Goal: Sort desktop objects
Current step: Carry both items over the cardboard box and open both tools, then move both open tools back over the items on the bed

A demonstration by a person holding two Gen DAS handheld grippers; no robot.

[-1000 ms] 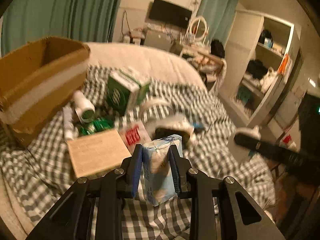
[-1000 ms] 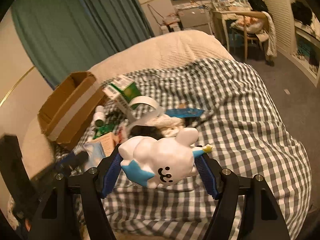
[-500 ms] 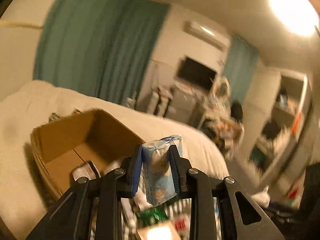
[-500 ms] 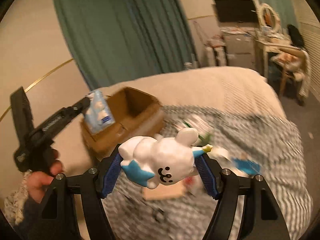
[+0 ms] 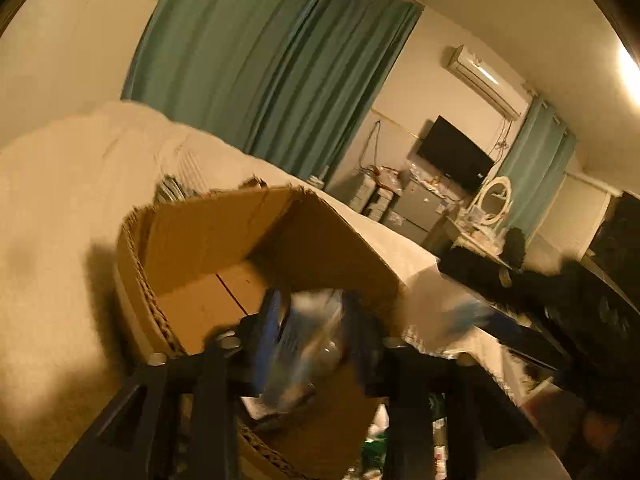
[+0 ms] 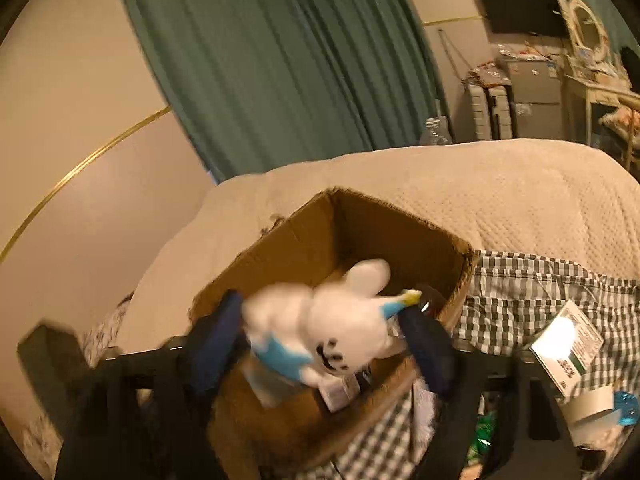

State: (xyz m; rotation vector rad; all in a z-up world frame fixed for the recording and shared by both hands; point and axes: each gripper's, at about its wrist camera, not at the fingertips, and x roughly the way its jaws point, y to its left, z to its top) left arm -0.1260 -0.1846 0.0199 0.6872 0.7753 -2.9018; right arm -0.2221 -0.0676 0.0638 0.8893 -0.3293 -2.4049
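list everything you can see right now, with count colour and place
box: 1, brown cardboard, open, on the bed
plush toy: 1, white and blue, between the right gripper's fingers, above the box
packet: 1, pale blue, blurred, between the left gripper's fingers, over the box
carton: 1, white and green, on the checked cover, right of the box
checked cover: 1, grey and white, on the bed
bed: 1, cream quilt
curtains: teal, behind the bed
TV: 1, black, on the far wall
left gripper: 1, black with blue pads
right gripper: 1, black with blue pads
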